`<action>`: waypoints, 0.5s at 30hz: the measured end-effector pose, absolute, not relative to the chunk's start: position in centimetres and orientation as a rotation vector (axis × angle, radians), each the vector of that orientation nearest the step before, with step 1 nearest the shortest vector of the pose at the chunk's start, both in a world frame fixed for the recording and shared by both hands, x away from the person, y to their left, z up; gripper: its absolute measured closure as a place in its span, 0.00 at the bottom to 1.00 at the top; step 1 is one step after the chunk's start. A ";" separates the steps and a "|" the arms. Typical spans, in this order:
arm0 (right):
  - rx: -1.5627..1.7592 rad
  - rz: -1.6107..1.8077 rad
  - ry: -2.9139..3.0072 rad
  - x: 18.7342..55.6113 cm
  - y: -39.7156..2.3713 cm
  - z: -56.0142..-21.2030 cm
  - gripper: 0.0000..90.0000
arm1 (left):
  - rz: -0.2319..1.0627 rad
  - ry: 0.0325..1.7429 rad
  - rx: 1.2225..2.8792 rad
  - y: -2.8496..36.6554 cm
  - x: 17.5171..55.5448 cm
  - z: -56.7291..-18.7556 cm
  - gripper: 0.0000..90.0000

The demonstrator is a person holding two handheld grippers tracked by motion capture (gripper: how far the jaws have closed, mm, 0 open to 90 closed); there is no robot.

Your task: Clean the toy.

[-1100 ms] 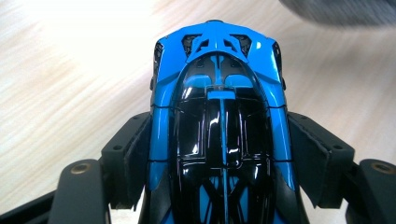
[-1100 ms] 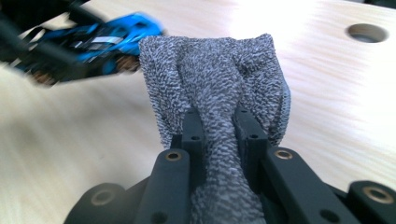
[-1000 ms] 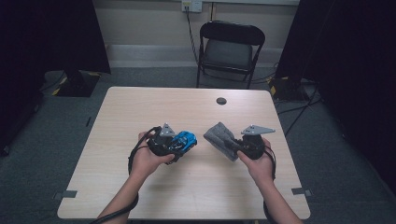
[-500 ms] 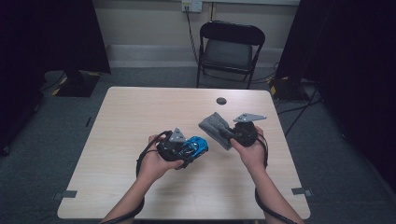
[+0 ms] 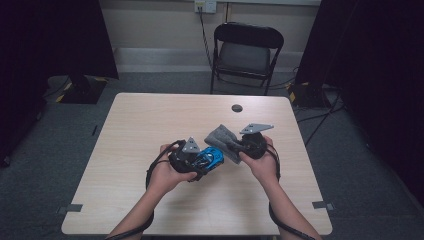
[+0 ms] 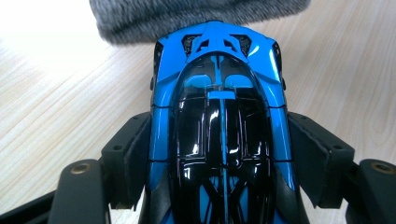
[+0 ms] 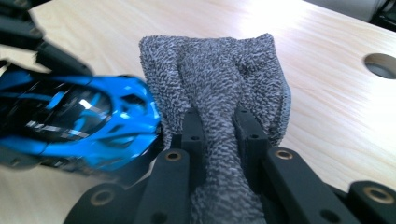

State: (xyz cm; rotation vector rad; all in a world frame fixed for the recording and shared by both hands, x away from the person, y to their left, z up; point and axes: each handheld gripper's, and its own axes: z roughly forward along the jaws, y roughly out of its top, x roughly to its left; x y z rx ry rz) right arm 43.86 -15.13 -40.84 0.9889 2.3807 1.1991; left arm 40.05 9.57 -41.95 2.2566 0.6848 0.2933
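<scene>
Left gripper [image 5: 200, 161] jaws pinch car [image 6: 219, 126]; right gripper [image 5: 239, 146] jaws pinch cloth [image 7: 219, 88]. Cloth now touches car's end, apart a second ago

The blue toy car [image 6: 219, 116] runs off the left gripper view's bottom edge, its wheels hidden.

Black folding chair [image 5: 247, 52] behind wooden table [image 5: 150, 125], wall outlet [image 5: 205, 6].

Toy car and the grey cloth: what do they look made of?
Toy car: looks like hard glossy plastic or painted metal, blue body with a black canopy; sharp light reflections show on it. Cloth: soft looped terry, probably microfibre or cotton; matte grey, with nubby pile and a stitched edge, and it bunches where the right gripper pinches it.
</scene>
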 end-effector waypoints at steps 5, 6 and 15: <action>0.980 1.205 2.395 43.8 -15.0 -41.0 0.86 | 0.283 0.692 2.258 9.6 40.1 -42.1 0.32; 0.977 1.203 2.398 43.8 -15.0 -41.0 0.86 | 0.284 0.688 2.259 9.6 40.1 -42.1 0.32; 0.936 1.153 2.393 43.7 -15.1 -41.3 0.86 | 0.284 0.672 2.256 9.4 40.0 -41.8 0.32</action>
